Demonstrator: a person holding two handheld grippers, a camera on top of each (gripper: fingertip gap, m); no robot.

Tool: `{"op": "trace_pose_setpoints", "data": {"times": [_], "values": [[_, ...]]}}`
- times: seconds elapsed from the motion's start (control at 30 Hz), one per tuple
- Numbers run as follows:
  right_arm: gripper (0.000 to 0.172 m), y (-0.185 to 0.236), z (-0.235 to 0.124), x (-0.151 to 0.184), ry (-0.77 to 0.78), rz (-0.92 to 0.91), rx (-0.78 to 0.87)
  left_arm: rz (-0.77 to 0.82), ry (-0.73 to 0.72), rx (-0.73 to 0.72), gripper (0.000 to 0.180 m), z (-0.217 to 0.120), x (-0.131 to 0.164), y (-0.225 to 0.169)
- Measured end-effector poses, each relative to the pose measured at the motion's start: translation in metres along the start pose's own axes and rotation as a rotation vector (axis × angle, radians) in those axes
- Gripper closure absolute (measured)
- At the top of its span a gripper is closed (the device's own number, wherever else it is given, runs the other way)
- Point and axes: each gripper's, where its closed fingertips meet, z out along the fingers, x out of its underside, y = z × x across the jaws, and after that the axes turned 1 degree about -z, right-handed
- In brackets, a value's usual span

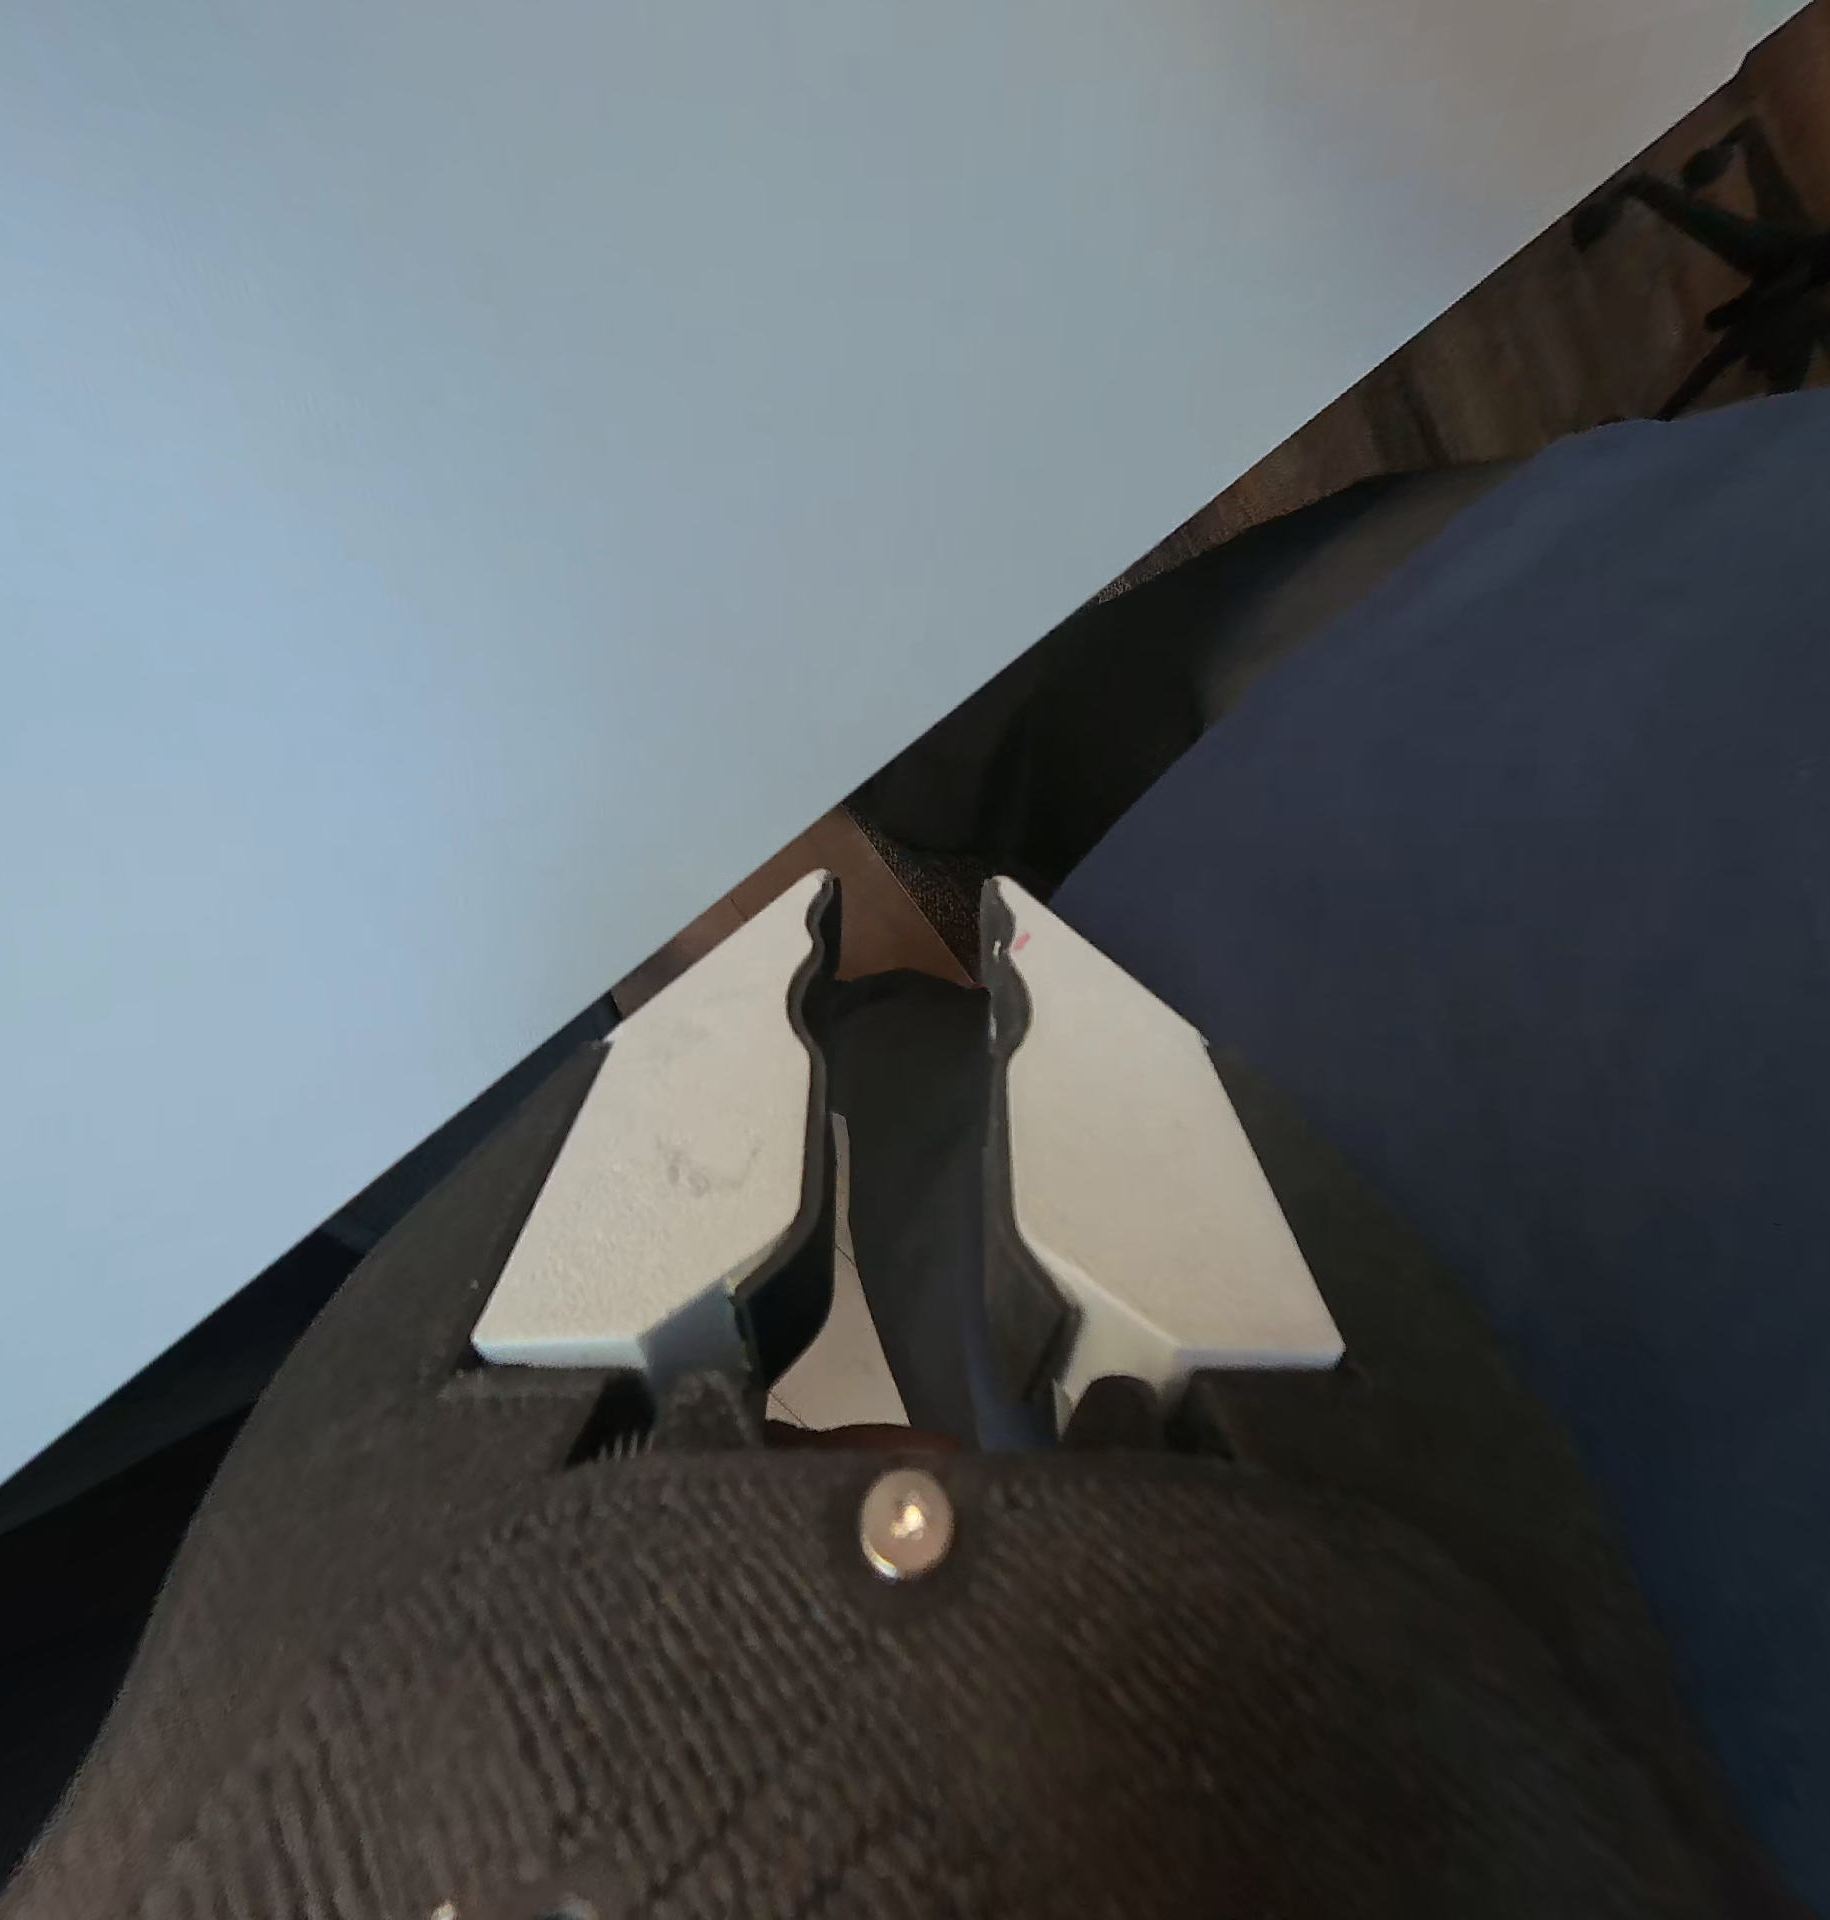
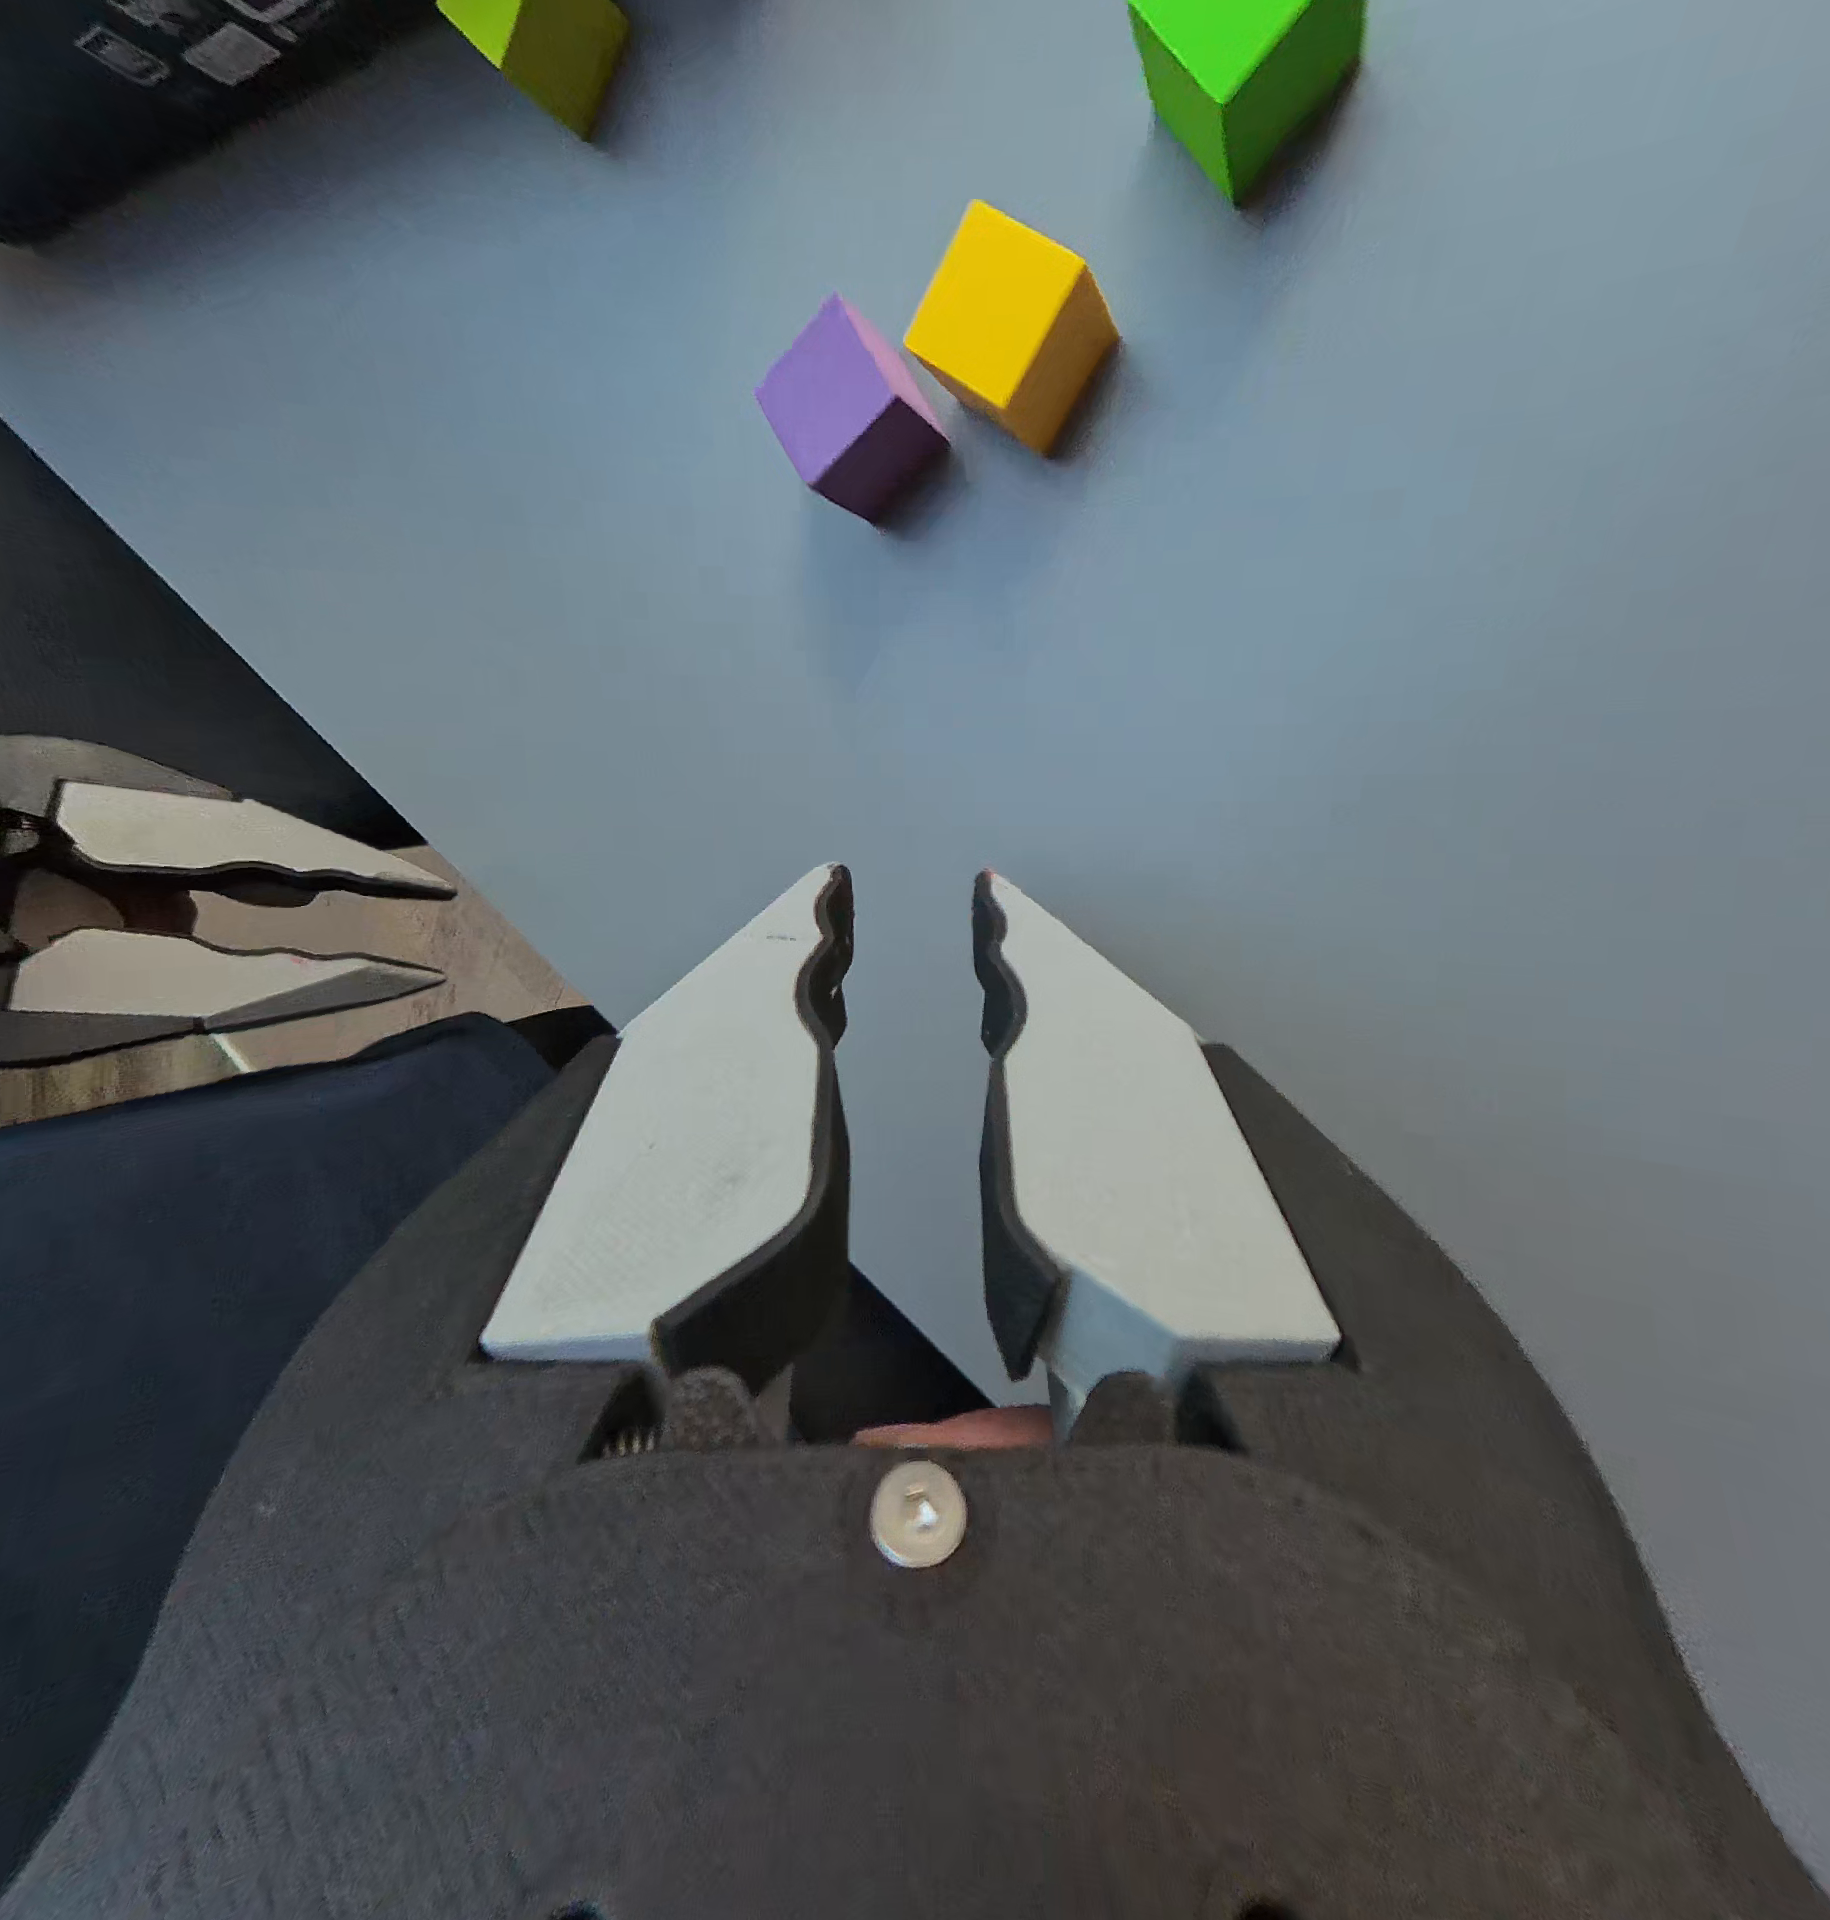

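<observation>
- Firstly, left wrist view: left gripper [image 1: 911, 914] released, jaws parted on air, off the table [image 1: 475, 416] edge; floor and dark cloth show between the fingers, navy fabric [image 1: 1513, 935] to their right.
- Right wrist view: right gripper [image 2: 911, 904] released, nothing between the pads, over the table; purple cube [image 2: 849, 410] and yellow cube [image 2: 1010, 317] well ahead, just beside each other; green block [image 2: 1243, 83] beyond, ahead-right; lime block [image 2: 547, 52] ahead-left.

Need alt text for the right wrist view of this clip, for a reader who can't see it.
The right claw hangs open and empty over a blue-grey table, pointing toward a purple cube and a yellow cube lying close together. Two green blocks sit farther off at the top edge, and the left claw, also empty, shows off the table's left edge.
</observation>
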Motion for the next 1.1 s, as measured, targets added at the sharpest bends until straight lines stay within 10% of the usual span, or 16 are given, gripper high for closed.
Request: {"op": "trace_pose_setpoints", "data": {"times": [0.57,0.83,1.1], "values": [[0.112,-0.054,-0.034,-0.036,-0.236,-0.369,0.152,-0.097,0.022,-0.155,0.153,0.009,-0.035,0.001],[0.172,-0.068,-0.038,-0.008,-0.210,-0.385,-0.086,-0.081,0.136,-0.235,0.154,0.040,-0.052,-0.040],[0.172,-0.091,-0.044,0.007,-0.158,-0.494,-0.117,-0.065,0.224,-0.230,0.155,0.059,-0.062,-0.059]]}}
